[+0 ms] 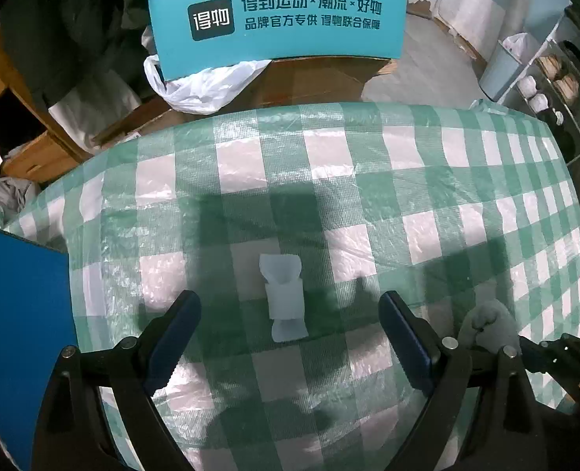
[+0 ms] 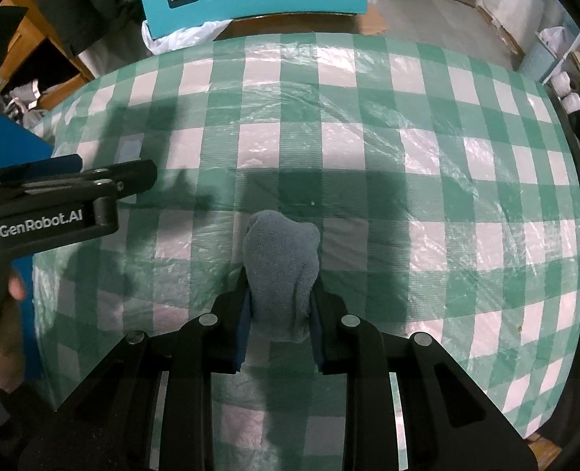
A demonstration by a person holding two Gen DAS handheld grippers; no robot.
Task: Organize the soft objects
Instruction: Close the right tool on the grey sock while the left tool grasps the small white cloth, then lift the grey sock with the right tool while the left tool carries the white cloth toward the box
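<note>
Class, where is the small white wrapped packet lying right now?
In the left wrist view, the small white wrapped packet lies on the green checked tablecloth, between the open left gripper's fingers.

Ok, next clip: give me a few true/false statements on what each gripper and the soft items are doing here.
1. The right gripper has its jaws clamped on a grey-blue knitted sock. True.
2. The left gripper grips the small white folded cloth. False: its jaws stand open, and the cloth lies on the table between them, untouched.
3. The green-and-white checked plastic tablecloth covers the table. True.
4. The teal printed box sits on the tablecloth. False: it stands behind the table's far edge.
</note>
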